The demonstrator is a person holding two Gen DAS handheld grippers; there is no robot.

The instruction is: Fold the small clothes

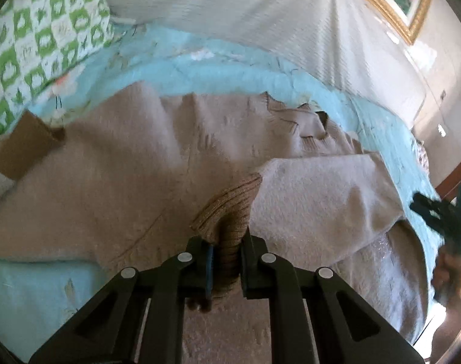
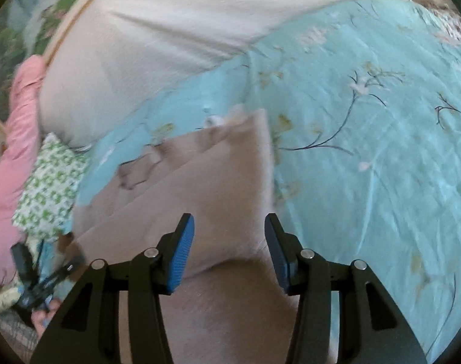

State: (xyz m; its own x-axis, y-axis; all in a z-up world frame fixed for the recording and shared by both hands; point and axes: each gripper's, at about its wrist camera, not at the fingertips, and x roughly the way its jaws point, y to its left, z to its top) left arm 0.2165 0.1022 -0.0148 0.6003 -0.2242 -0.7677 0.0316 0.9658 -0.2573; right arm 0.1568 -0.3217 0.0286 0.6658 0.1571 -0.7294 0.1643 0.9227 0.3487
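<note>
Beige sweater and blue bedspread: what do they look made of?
Beige sweater: soft knit, likely wool or acrylic, with a fuzzy nap; its ribbed cuff is pinched in the left tongs. Blue bedspread: thin woven cloth, probably cotton, slightly shiny, finely creased, with a printed floral pattern.

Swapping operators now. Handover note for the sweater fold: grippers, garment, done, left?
Left gripper: jaws shut on the ribbed cuff of one sleeve.
Right gripper: jaws open, nothing between them, above the sweater.
Sweater lies on the blue floral bedspread; the other sleeve is already folded across the body.
Left: lay the held sleeve over, then fold the body.
</note>
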